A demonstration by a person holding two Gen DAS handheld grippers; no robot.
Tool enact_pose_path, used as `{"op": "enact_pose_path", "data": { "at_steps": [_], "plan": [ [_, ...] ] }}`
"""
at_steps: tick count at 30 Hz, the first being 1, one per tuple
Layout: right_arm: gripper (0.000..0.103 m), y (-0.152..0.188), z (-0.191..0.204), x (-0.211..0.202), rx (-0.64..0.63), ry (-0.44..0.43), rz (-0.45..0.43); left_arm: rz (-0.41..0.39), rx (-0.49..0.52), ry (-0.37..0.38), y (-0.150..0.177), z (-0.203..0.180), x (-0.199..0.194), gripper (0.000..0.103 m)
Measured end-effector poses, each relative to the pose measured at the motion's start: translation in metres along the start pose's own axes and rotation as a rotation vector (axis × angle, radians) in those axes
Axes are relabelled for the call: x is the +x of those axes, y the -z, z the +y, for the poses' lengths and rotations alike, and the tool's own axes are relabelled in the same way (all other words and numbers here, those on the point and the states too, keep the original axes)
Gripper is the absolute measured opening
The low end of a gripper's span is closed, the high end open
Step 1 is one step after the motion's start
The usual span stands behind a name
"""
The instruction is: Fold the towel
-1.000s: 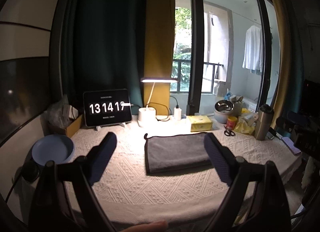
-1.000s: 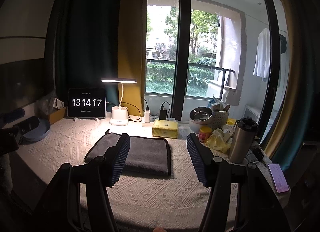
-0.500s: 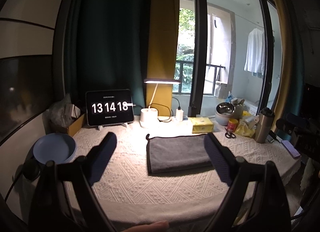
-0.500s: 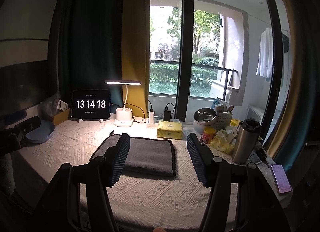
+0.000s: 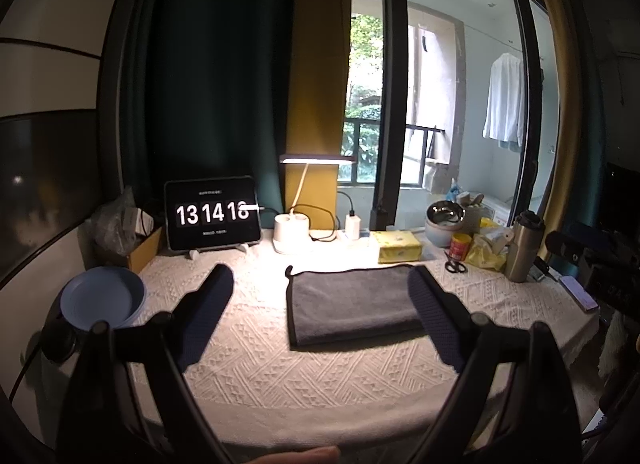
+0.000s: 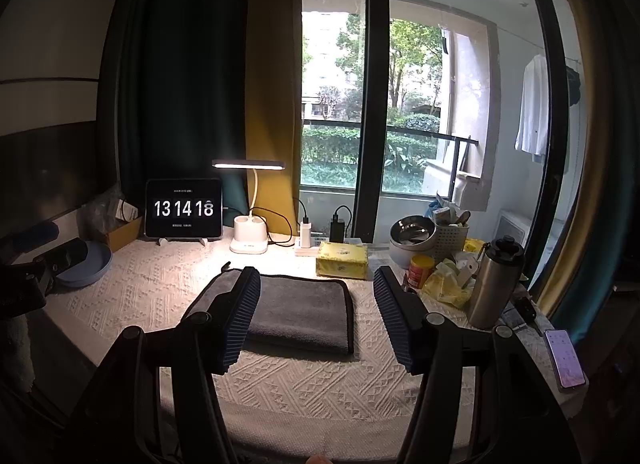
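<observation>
Grey towel (image 5: 354, 306), soft pile with dark bound edge and a small hang loop at its far left corner, folded to a flat rectangle, lying mid-surface on a cream cloth (image 5: 320, 376) woven in raised zigzag and diamond patterns. Left tool (image 5: 320, 318) spread wide, empty, held above the near edge of the surface (image 5: 280, 430); dark blue textured pads, the right one overlapping the towel's right edge in view, contact not discernible. Right tool (image 6: 316, 320) likewise spread and empty; ribbed blue pads (image 6: 242, 318), the left one covering the towel's (image 6: 298, 314) left part in view.

Behind the towel: tablet (image 5: 212, 214) with clock digits, white lamp (image 5: 294, 232) with a thin bar head lit, yellow box (image 5: 400, 251). Left side: round blue plate (image 5: 102, 298), shallow and matt. Right side: steel flask (image 5: 524, 246), brushed and cylindrical, scissors (image 5: 456, 266), red can (image 5: 461, 242), steel bowl (image 5: 444, 212).

Left wrist view only: scissors in plain sight, a fingertip at the bottom edge. Right wrist view only: white perforated basket (image 6: 450, 242) beside the bowl (image 6: 412, 230), black charger (image 6: 338, 230), phone (image 6: 564, 360) in full at the surface's right edge, trees and lawn through the window (image 6: 380, 104).
</observation>
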State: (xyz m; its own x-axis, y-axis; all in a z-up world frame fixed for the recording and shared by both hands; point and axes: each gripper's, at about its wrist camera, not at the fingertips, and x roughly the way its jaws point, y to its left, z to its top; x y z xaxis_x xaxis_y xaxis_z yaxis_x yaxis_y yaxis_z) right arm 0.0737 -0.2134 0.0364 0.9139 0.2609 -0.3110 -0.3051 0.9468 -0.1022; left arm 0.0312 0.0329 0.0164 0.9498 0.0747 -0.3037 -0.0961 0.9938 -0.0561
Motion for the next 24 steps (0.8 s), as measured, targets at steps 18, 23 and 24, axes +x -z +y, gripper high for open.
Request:
{"op": "enact_pose_path", "data": {
  "at_steps": [18, 23, 24],
  "plan": [
    [0.062, 0.0015, 0.0049, 0.0034, -0.003, -0.009, 0.010, 0.002, -0.002, 0.003, 0.0005, -0.0035, 0.0011, 0.090],
    [0.062, 0.0038, 0.0036, 0.0047, -0.007, -0.013, 0.015, 0.003, 0.000, 0.006, 0.0002, -0.0035, 0.0015, 0.090],
    [0.062, 0.0040, 0.0045, 0.0046, -0.007, -0.013, 0.014, 0.004, 0.001, 0.008, 0.0002, -0.0039, 0.0018, 0.090]
  ]
}}
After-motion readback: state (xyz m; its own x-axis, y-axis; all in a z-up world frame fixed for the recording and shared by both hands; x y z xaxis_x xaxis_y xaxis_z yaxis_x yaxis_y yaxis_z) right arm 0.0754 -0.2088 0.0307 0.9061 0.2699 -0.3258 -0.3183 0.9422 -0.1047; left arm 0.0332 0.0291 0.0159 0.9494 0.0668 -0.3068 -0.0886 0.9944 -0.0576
